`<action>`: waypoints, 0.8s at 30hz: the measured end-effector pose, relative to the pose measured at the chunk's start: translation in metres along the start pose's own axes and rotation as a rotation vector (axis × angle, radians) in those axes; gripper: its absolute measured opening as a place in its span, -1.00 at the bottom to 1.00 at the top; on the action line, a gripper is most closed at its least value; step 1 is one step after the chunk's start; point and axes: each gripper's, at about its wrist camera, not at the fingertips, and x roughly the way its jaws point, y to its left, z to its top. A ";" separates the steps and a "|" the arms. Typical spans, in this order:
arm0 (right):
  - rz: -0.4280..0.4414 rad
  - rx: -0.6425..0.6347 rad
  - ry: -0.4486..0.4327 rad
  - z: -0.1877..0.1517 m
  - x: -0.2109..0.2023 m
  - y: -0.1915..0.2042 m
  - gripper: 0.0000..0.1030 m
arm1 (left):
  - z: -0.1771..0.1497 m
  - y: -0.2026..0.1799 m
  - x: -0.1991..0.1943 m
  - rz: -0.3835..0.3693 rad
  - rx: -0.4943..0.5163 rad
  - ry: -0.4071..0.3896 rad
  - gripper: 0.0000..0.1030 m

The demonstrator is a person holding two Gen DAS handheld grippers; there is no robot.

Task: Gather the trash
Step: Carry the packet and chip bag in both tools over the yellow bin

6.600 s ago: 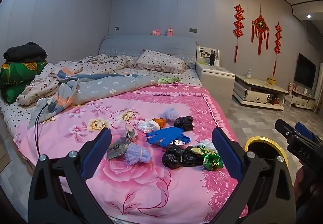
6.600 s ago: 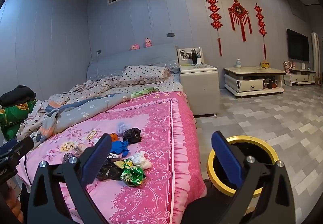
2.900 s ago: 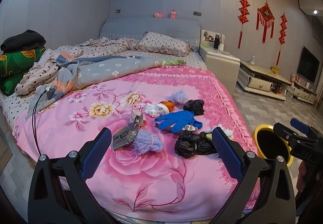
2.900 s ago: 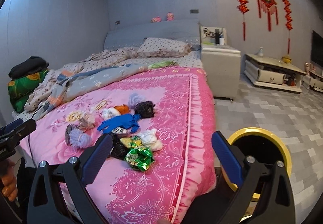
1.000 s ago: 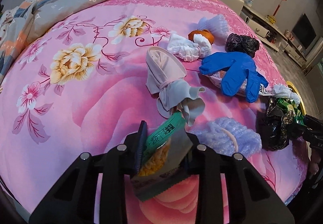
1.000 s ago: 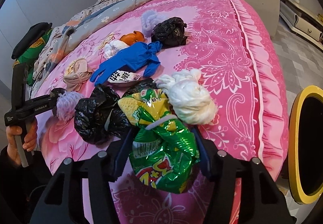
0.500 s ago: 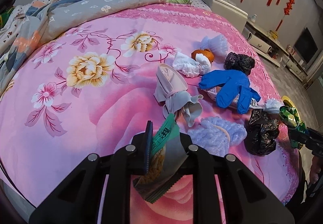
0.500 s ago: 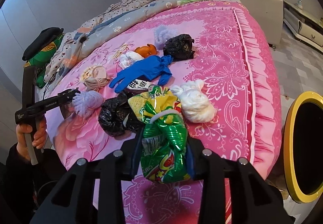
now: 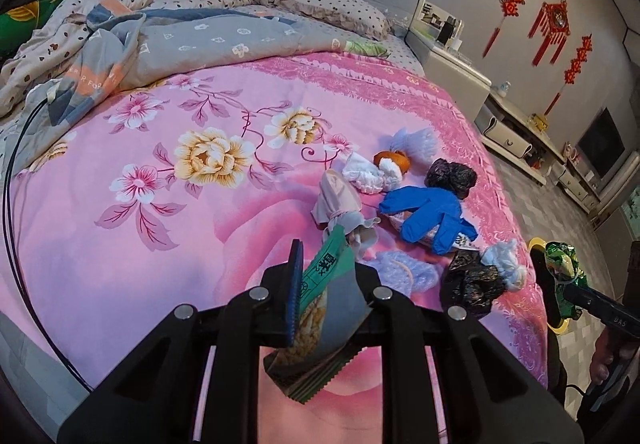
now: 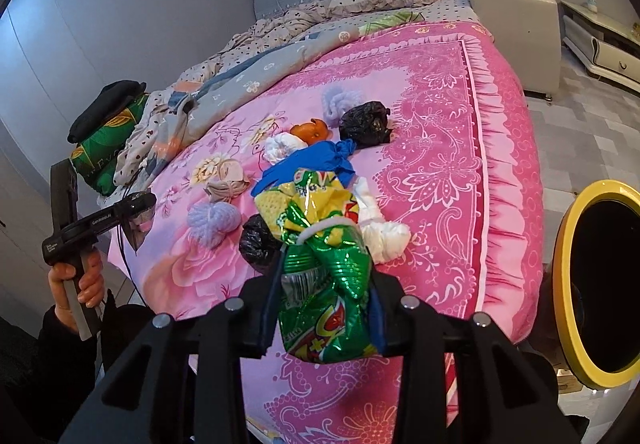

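Left gripper [image 9: 326, 296]: jaws nearly closed, clamping grey-green snack wrapper [image 9: 320, 320], lifted above pink bedspread [image 9: 120, 244]. Right gripper [image 10: 324, 308]: jaws narrowed, pinching crumpled green snack bag [image 10: 324, 284], raised over bedspread. Blue glove [image 10: 308, 163], black bags, white wads: lying on bedspread. Yellow-rimmed bin [image 10: 568, 244]: beside bedspread's edge.

Bin [image 10: 562, 272] cut by frame edge (interior black); snack packet [image 9: 320, 328] print unreadable.

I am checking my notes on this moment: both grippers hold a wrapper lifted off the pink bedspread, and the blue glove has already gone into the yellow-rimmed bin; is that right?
Not quite: the blue glove lies on the pink bedspread, among the other trash, as the right wrist view shows. The rest holds: the left gripper pinches a grey-green wrapper, the right gripper a green one, beside the yellow-rimmed bin.
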 end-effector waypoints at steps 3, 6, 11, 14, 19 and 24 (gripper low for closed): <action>0.001 0.009 -0.039 0.003 -0.013 0.000 -0.34 | 0.005 -0.018 -0.015 -0.015 0.009 -0.039 -0.69; -0.016 0.017 -0.078 0.007 -0.025 -0.003 -0.34 | 0.012 -0.042 -0.027 -0.041 0.027 -0.068 -0.69; -0.039 0.062 -0.134 0.012 -0.045 -0.021 -0.34 | 0.024 -0.098 -0.031 -0.105 0.076 -0.083 -0.68; -0.064 0.093 -0.161 0.014 -0.057 -0.036 -0.34 | 0.029 -0.136 -0.023 -0.148 0.112 -0.073 -0.68; -0.121 0.154 -0.205 0.017 -0.078 -0.065 -0.34 | 0.034 -0.202 -0.003 -0.238 0.183 -0.042 -0.68; -0.205 0.213 -0.275 0.015 -0.110 -0.096 -0.34 | 0.031 -0.265 0.016 -0.319 0.259 0.000 -0.68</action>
